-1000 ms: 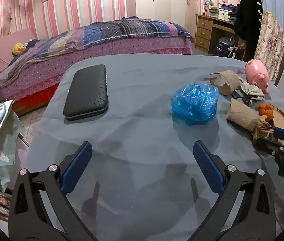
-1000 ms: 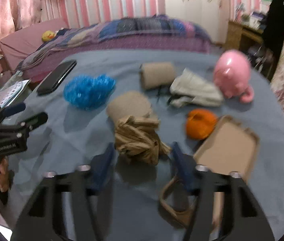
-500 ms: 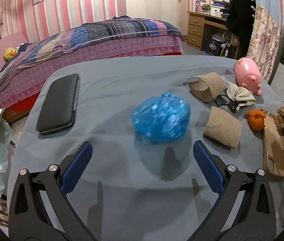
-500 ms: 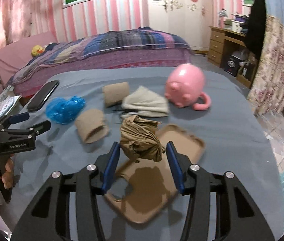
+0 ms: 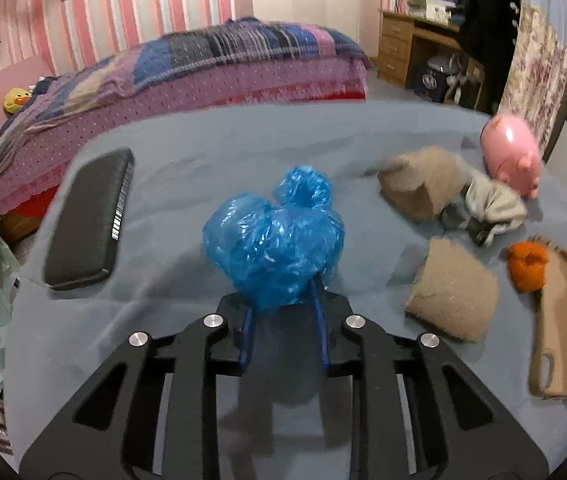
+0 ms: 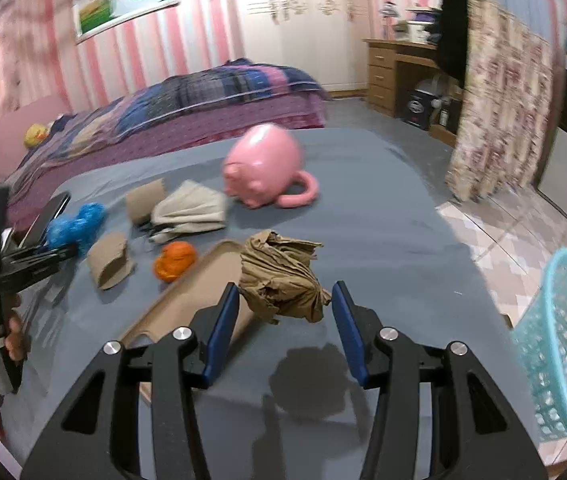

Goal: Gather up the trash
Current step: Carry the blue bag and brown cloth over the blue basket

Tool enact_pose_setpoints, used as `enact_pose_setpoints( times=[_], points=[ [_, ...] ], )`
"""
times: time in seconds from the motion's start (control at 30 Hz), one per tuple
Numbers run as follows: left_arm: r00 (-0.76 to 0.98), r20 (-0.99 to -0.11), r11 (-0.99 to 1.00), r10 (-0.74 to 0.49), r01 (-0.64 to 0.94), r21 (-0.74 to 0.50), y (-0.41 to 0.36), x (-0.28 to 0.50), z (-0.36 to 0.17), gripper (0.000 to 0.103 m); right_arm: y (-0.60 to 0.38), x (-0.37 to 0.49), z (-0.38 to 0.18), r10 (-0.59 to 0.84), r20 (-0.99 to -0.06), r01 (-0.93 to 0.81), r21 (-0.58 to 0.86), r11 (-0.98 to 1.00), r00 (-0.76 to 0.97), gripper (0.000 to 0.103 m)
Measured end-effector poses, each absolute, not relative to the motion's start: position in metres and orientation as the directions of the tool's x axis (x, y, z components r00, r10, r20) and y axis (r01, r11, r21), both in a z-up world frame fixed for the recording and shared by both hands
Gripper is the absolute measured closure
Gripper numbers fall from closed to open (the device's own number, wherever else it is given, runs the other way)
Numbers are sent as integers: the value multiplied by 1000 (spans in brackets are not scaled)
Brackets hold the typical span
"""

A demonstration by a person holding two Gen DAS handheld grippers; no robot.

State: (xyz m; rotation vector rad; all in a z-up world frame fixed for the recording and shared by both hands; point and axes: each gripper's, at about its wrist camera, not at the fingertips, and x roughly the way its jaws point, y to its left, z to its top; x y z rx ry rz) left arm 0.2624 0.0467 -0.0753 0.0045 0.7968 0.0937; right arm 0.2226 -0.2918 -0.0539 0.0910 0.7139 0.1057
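Observation:
A crumpled blue plastic bag (image 5: 275, 248) bulges up between the blue pads of my left gripper (image 5: 283, 300), whose jaws are closing and squeeze its lower part just over the grey table (image 5: 211, 152). My right gripper (image 6: 283, 304) is shut on a wad of crumpled brown paper (image 6: 279, 276), held clear above the table with its shadow below. In the right wrist view a hand holds the left gripper (image 6: 63, 252) at the blue bag (image 6: 79, 226) far left.
On the table lie a black case (image 5: 87, 220), two cardboard tubes (image 5: 451, 288) (image 5: 415, 188), a grey cloth (image 5: 491, 204), an orange peel (image 5: 527, 264), a brown cardboard tray (image 5: 555, 320) and a pink piggy bank (image 5: 511, 152). A teal basket (image 6: 563, 340) stands on the floor at the right.
My left gripper moved forward to the blue bag and its wide jaws closed around it. My right gripper lifted the brown paper and swung right, bringing the teal basket into view.

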Motion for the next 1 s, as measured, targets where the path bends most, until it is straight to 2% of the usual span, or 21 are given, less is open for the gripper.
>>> enact_pose_setpoints(
  times=[0.13, 0.33, 0.57, 1.0],
  points=[
    [759, -648, 998, 52, -69, -1, 28, 244, -42, 82, -318, 213, -49, 83, -634, -5, 125, 992, 769, 55],
    [818, -574, 996, -37, 77, 46, -53, 225, -10, 82, -366, 192, -40, -4, -616, 98, 119, 988, 788, 55],
    [799, -568, 972, -199, 234, -10, -143, 217, -3, 82, -431, 167, -31, -135, -591, 243, 106, 964, 795, 55],
    [732, -559, 888, -389, 459, -17, -289, 197, -7, 82, -517, 134, -32, -281, -591, 406, 87, 910, 756, 55]
  ],
)
